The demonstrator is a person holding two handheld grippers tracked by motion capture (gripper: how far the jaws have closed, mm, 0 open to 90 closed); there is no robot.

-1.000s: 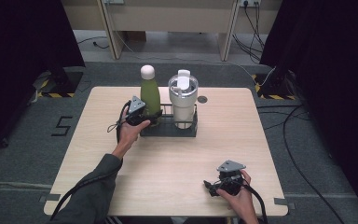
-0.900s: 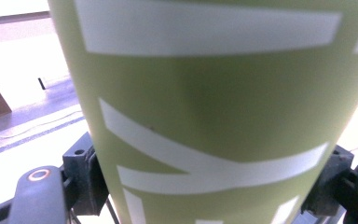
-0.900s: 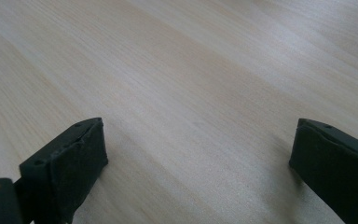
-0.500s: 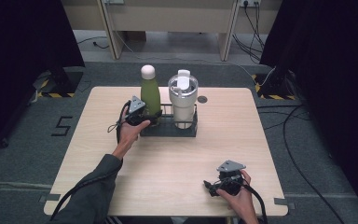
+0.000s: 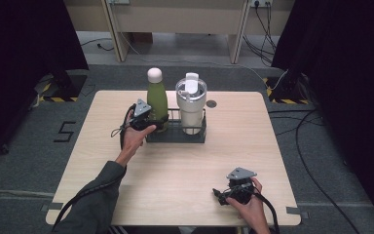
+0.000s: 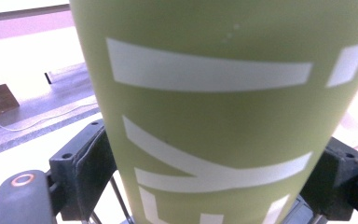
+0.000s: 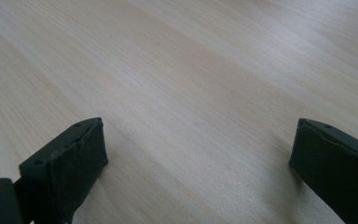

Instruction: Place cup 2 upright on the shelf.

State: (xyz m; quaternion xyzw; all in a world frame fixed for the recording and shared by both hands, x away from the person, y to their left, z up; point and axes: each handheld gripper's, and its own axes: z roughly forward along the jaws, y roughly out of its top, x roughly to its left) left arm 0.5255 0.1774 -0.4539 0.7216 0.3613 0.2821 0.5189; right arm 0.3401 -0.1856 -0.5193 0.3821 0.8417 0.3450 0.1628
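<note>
1. From above, the green bottle (image 5: 157,100) with its pale cap stands upright in the left compartment of a black wire rack (image 5: 176,132) on the far middle of the wooden table (image 5: 126,190). A white lidded tumbler (image 5: 191,102) fills the right compartment, just beside the bottle. The left gripper (image 5: 152,123) sits at the bottle's lower body on its left side, reaching in level over the rack's rim. The right gripper (image 5: 224,194) rests near the table's near right corner, well apart from the rack.

2. In the left gripper view, the green bottle (image 6: 214,112) with its white lettering stands between the two black jaws. These have just been opening, with the bottle between them. The pads lie close along both sides of it; I cannot tell for sure whether they press or have just let go. I would judge the bottle is being released into the rack. To do that well, the hand should spread the jaws a little wider, then draw straight back toward the near left without brushing the bottle, so it neither tips nor drags the rack.

3. In the right gripper view, the jaws stand wide apart with nothing between them, low over bare table (image 7: 177,70). Idle there is fine; it is clear of the other hand's path.
</note>
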